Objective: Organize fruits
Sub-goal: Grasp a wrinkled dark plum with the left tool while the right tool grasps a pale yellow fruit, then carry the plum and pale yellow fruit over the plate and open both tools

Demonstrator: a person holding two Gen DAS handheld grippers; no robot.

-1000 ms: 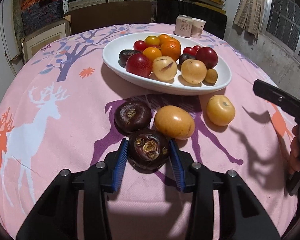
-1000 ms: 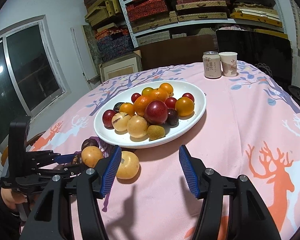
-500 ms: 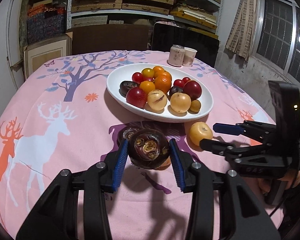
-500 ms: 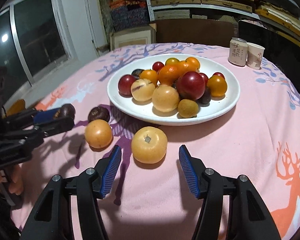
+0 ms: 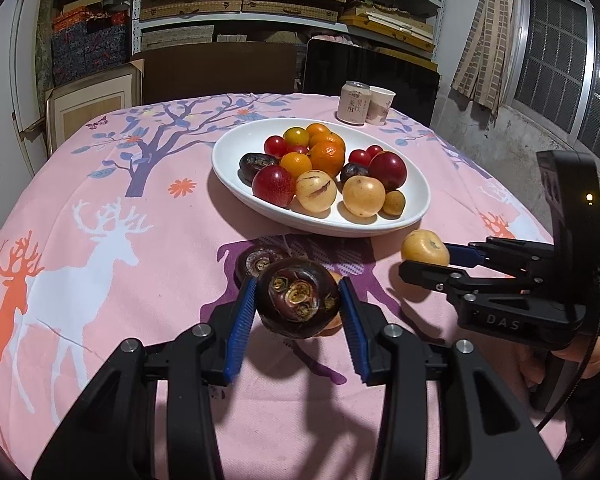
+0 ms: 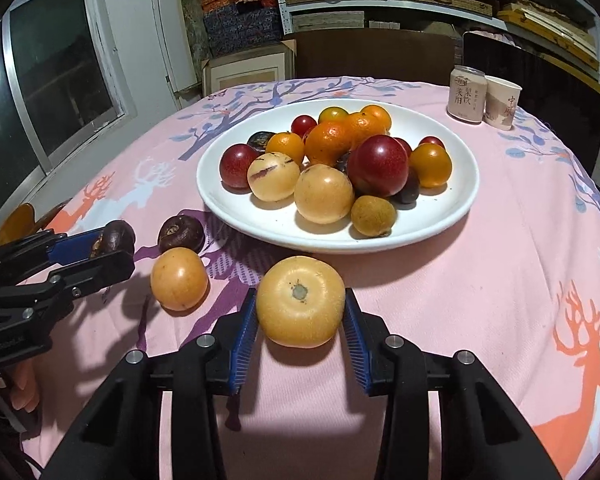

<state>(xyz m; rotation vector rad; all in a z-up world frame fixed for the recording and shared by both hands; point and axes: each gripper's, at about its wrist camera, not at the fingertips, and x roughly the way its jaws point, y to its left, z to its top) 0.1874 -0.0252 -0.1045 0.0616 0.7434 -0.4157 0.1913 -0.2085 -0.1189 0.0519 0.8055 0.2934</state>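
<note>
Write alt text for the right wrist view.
The right hand-held gripper is closing on a yellow fruit on the pink tablecloth, before a white plate of mixed fruit. At left, the left hand-held gripper holds a dark fruit.

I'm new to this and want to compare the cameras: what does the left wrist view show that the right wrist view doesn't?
Only the left view shows the dark fruit's patterned face, gripped in the left gripper, and the barred window. Only the right view shows the whole loose orange fruit and the yellow fruit's top, the right gripper closing on it. Both show the white plate and the can.
</note>
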